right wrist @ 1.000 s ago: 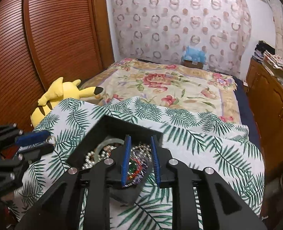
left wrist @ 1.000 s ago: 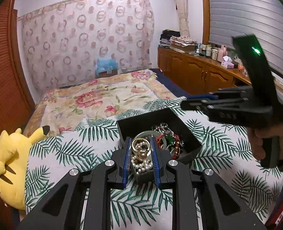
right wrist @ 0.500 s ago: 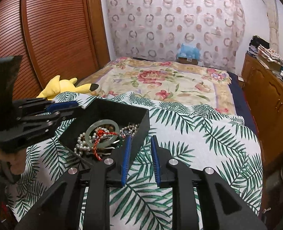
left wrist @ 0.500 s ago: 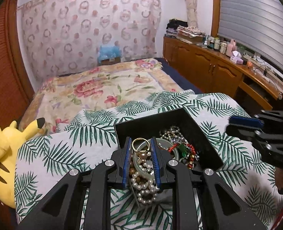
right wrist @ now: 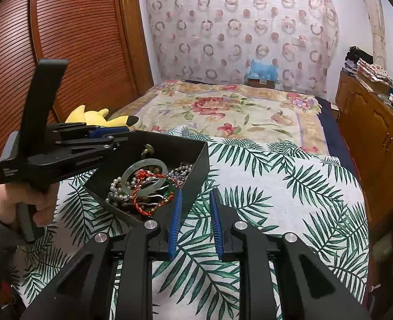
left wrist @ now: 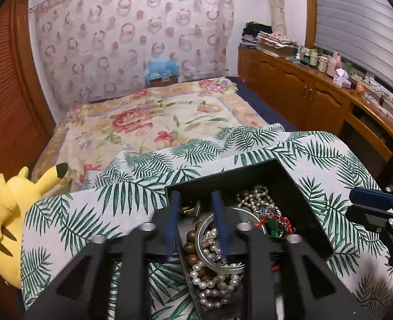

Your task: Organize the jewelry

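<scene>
1. Left wrist view: the left gripper (left wrist: 196, 200) hangs over the near left part of a black box (left wrist: 300, 186) that sits on a palm-leaf cloth (left wrist: 95, 213). Its blue-padded jaws stand a modest gap apart, closed on nothing; a small gold ring (left wrist: 189, 209) lies on the box floor in the gap between them.
2. Inside the box, a pale green bangle (left wrist: 217, 242) rests on a heap of pearl strands (left wrist: 209, 285), with brown wooden beads (left wrist: 192, 250) to its left and a red cord with a green stone (left wrist: 272, 224) to its right.
3. Right wrist view: the right gripper (right wrist: 195, 200) hovers just beside the box's near right wall (right wrist: 199, 170), over the cloth. Its jaws are parted by a similar gap and hold nothing.
4. In the same view, a person's hand (right wrist: 23, 202) grips the left tool's handle, its fingers reaching over the box's far corner.
5. A yellow plush toy (left wrist: 12, 213) lies at the cloth's left edge, on a floral bedspread (left wrist: 148, 122); wooden cabinets (left wrist: 303, 93) line the right wall.
</scene>
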The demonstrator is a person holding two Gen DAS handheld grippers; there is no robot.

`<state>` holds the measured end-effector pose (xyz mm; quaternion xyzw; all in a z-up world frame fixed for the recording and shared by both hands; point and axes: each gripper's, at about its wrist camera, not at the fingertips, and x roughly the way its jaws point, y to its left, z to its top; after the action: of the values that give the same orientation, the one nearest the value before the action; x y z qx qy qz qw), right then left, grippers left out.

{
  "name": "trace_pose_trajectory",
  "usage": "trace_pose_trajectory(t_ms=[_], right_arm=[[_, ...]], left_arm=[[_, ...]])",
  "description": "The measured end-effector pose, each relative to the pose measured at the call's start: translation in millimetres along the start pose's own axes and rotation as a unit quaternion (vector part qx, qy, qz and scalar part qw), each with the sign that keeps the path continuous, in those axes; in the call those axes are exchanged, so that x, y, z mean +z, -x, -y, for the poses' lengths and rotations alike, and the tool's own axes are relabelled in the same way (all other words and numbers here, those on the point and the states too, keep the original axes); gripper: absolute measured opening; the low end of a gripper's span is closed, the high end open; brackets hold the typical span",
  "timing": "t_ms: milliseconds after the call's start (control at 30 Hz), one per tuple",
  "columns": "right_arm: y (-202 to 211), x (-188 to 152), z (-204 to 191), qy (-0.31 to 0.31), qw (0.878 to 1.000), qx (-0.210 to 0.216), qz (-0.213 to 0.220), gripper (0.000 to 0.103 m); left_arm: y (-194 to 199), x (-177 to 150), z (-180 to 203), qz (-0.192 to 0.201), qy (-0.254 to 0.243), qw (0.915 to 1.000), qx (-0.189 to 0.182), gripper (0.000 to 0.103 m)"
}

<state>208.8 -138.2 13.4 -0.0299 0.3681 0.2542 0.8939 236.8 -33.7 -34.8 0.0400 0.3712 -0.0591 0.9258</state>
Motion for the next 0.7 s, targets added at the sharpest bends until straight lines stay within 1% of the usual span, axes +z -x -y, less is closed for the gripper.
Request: trace_pose_trajectory(t_ms=[33,67,167,233,267,333,400,467,533,633,667,700], right_arm=[[0.6,-0.9,-1.3,0.001,1.000,-0.001,0.001,0.024],[1.0,-1.4,-2.0,0.002,1.000,-0.002,0.002,0.024],[2.5,-3.6,-5.5,0.005,1.000,-0.010,0.006,0.024],[5.2,-6.4,-7.6,0.005,1.000,-0.016,0.012,0.024],[6.7,-8.2,-8.6,0.004,1.000,-0.017,0.014,0.025],[9.3,-9.4,-9.7,0.002,1.000,-0.015,0.017,0.034],[13.9,-12.7,-12.5,-0.002,1.000,-0.017,0.023,0.039],[17.9,-14.9,-14.7,-0.005,0.999,-0.019,0.029,0.048],[23.3,-17.1,-16.4,-0.013,0.999,-0.023,0.039,0.064],[28.6,-20.5,-17.7,-0.026,0.998,-0.041,0.047,0.078],[29.7,-21.7,-17.9,-0.030,0.997,-0.045,0.049,0.080],[30.9,-23.8,-18.2,-0.036,0.997,-0.049,0.052,0.086]], left_arm=[[1.4,-0.8,-0.8,0.001,0.002,1.0000,0.000,0.048],[4.7,-2.8,-2.8,0.006,0.003,1.0000,0.001,0.051],[19.7,-10.4,-4.1,0.019,0.005,0.9998,0.006,0.065],[29.8,-15.5,-4.6,0.025,0.006,0.9996,0.009,0.080],[37.2,-19.7,-5.4,0.030,0.006,0.9995,0.012,0.082],[50.0,-25.8,-4.6,0.038,0.006,0.9992,0.013,0.087],[62.0,-32.6,-2.7,0.045,0.002,0.9988,0.017,0.089],[71.6,-38.1,-3.5,0.050,0.002,0.9985,0.020,0.090],[79.7,-42.1,-3.6,0.053,0.006,0.9983,0.021,0.094],[92.8,-51.3,-3.8,0.056,0.014,0.9982,0.020,0.095],[96.7,-55.5,-3.2,0.055,0.014,0.9982,0.021,0.095],[100.0,-58.6,-3.2,0.056,0.015,0.9981,0.022,0.095]])
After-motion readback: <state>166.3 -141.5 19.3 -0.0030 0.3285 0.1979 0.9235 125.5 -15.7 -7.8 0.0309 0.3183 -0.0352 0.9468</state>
